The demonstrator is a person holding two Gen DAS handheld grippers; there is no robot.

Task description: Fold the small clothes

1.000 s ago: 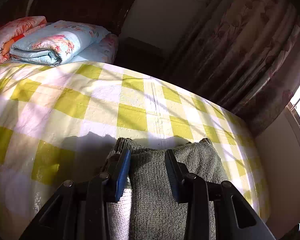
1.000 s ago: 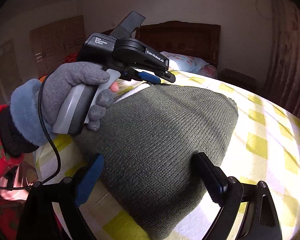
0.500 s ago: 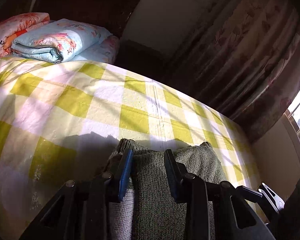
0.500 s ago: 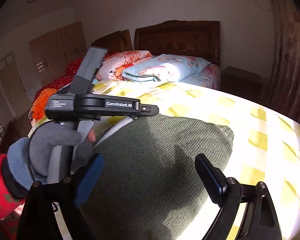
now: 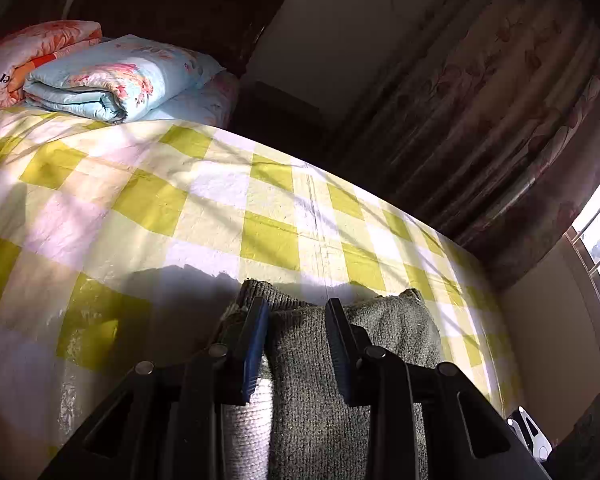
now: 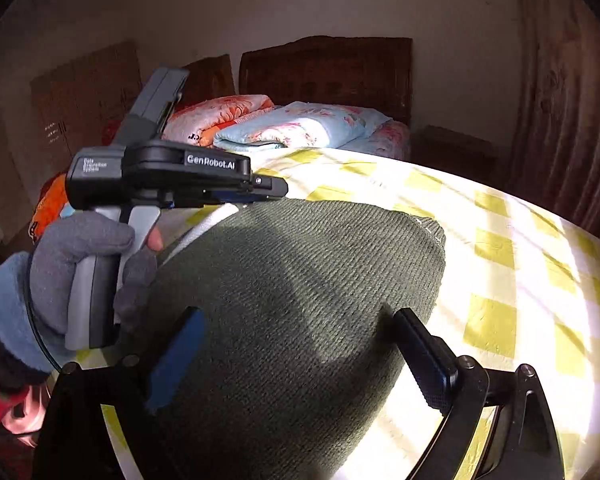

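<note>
I hold two claws over one bed, and there is one garment between them: a grey-green knit sweater [image 6: 300, 300] lying on the yellow-and-white checked bedspread [image 5: 148, 208]. My left claw [image 5: 296, 344] is clamped on a raised fold of that sweater, its two pads pressed into the knit from either side, with a paler cream ribbed layer [image 5: 246, 428] showing just under the left pad. In the right wrist view, that left claw sits at ten o'clock from the sweater's middle, held by my left hand [image 6: 84, 268] in a grey fingerless glove. My right claw [image 6: 300, 360] stands wide apart above the near part of the sweater, one pad at eight o'clock and one at four o'clock, gripping nothing. At twelve o'clock, by the dark wooden headboard [image 6: 328, 68], I count two folded quilts: one pale blue floral quilt [image 5: 112, 76] and one orange floral quilt [image 5: 36, 52] touching it on its left. One patterned curtain [image 5: 500, 112] hangs at two o'clock in the left wrist view. I see no containers.
</note>
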